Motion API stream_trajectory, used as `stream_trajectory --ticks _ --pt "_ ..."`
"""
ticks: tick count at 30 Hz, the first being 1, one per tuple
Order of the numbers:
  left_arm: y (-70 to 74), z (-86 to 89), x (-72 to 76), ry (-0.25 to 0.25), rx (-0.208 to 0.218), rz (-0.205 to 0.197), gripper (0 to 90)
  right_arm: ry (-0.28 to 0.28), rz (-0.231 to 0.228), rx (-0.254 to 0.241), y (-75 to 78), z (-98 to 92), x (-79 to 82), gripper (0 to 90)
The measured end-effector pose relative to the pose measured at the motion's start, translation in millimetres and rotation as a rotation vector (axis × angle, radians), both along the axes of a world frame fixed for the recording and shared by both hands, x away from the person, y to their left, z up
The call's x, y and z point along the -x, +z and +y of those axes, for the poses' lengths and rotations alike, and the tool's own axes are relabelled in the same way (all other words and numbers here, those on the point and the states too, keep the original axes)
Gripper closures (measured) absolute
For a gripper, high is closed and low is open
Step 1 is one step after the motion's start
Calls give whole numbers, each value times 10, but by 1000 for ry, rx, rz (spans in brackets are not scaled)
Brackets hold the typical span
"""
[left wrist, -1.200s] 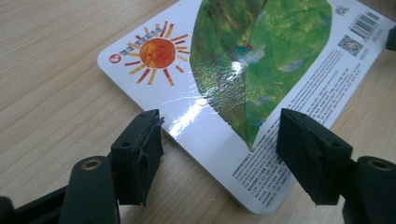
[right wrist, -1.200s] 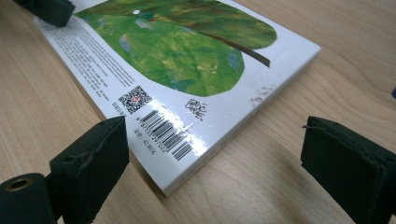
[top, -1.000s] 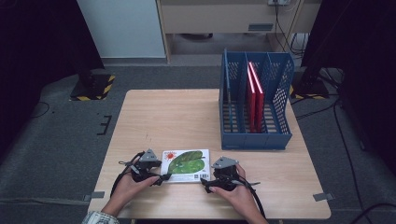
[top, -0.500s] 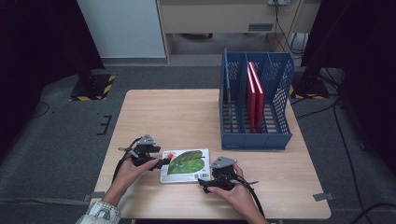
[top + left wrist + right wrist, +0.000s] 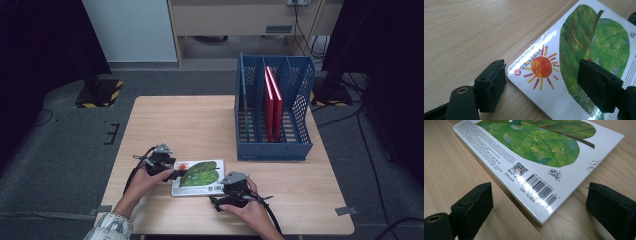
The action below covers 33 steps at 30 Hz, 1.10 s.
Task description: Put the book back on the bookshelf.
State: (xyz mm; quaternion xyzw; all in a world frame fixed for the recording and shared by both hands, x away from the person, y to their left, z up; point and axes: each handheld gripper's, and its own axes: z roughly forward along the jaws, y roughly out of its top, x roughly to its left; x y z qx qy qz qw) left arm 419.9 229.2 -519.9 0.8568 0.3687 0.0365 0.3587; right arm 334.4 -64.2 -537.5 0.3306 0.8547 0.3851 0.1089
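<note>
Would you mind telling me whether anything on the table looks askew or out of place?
The leaf-cover book lies flat and slightly skewed near the table front edge, while two red books stand upright in the blue rack.

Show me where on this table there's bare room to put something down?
The table's back-left stretch, beside the blue file rack, is bare. So is the front-right corner, below the rack. It is crowded at the front, around the picture book, left gripper and right gripper.

Overhead light fell evenly on the table [image 5: 200,125], while the surrounding room stayed dim. White glare streaked the glossy book [image 5: 574,62] cover in both gripper views. The near jaws looked slightly soft; the high view was grainy.
</note>
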Motion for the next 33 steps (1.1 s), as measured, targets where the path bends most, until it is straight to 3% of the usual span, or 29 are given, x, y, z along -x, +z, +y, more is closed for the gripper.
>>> stream_trajectory --ticks 12,31,33 --pt "-19 -29 25 9 -5 -14 214 -2 -19 42 -4 79 28 65" --pt "18 -20 14 39 50 -2 247 -20 -21 62 -12 123 13 24" --pt "18 -8 16 41 21 -10 240 -18 -20 61 -12 122 14 25"
